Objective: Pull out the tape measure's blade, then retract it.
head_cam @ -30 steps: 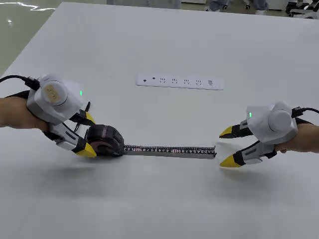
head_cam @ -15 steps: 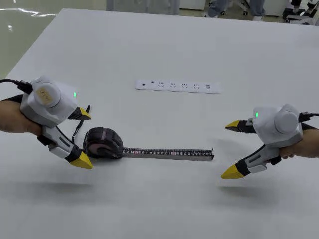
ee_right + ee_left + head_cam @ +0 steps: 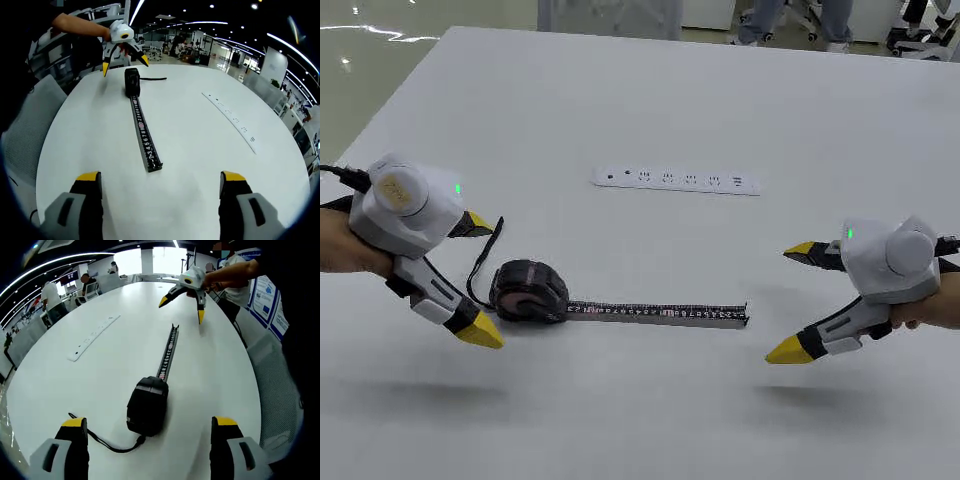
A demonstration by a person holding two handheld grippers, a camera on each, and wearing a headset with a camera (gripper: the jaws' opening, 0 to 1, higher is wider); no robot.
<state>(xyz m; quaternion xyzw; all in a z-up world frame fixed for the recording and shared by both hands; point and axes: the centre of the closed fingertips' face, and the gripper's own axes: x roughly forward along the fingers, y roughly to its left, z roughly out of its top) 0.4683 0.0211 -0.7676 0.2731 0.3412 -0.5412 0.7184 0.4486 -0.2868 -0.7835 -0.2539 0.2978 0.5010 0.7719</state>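
Head view: black round-cased tape measure lies on the white counter, lower left of centre. Its dark graduated blade is pulled out flat toward the right, hook end free. Left tool is at the left of the frame, jaws spread wide. One yellow tip is below-left of the case, the other above-left near the black wrist strap; neither touches the case. Right tool is at the right edge, jaws spread and gripping nothing, with a clear gap to the blade's hook end. Long white power strip sits above centre, well apart from the tape.

Left gripper view: own jaws rise at the bottom corners, wide apart. Tape measure case lies between them at lower centre, no contact. Strap loops off to the lower left. Blade runs up the frame toward the right tool, which hangs spread at top centre-right. Power strip is at upper left.

Right gripper view: own jaws are spread at the bottom. Blade hook end lies just above and between them, untouched. Blade runs up to the case at top left-centre, with the left tool spread above it. Power strip is at right.
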